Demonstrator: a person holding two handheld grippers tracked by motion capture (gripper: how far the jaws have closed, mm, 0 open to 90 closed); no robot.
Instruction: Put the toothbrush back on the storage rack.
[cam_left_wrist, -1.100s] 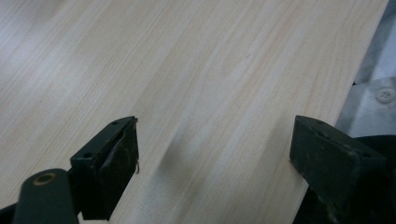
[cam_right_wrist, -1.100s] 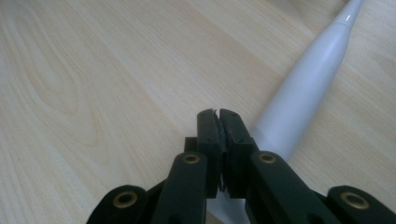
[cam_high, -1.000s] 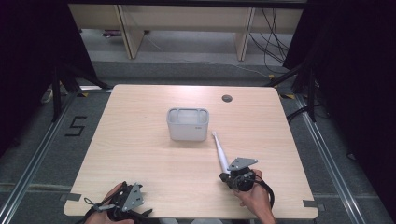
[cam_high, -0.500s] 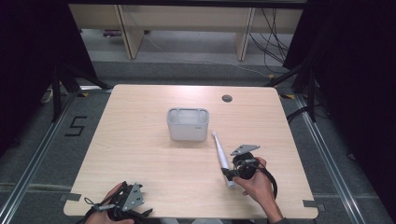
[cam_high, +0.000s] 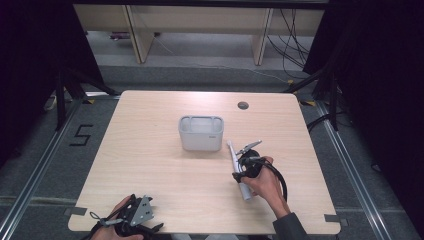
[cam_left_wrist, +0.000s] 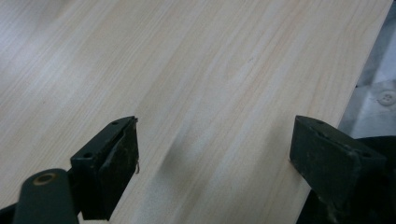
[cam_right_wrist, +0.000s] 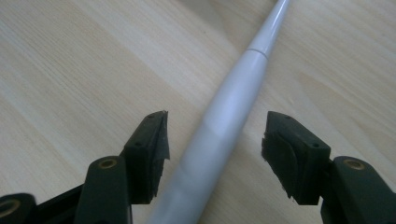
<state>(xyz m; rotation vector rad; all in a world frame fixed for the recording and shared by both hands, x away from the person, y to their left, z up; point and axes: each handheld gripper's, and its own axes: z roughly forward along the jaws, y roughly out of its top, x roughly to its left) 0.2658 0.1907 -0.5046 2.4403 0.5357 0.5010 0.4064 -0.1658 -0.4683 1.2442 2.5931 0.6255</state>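
Observation:
A long white tapered rod (cam_high: 232, 151) lies on the wooden table (cam_high: 150, 150), its thin end pointing toward a grey bin (cam_high: 201, 132). My right gripper (cam_high: 243, 170) hovers over the rod's thicker half, held in a hand. In the right gripper view the rod (cam_right_wrist: 224, 116) runs between the two black jaws of the right gripper (cam_right_wrist: 212, 140). The jaws have just been closing, but the pads stand clear of the rod on both sides. My left gripper (cam_high: 131, 219) rests at the table's front left edge. The left gripper (cam_left_wrist: 212, 154) is wide open over bare wood.
A round cable hole (cam_high: 243, 105) sits near the table's far edge. Dark curtains flank the table, and shelving and cables stand on the floor behind it. The table's edge (cam_left_wrist: 359, 84) runs just beside my left gripper's jaw.
The right hand has moved away from the person along the rod, toward the bin. The rod and the left hand have stayed put.

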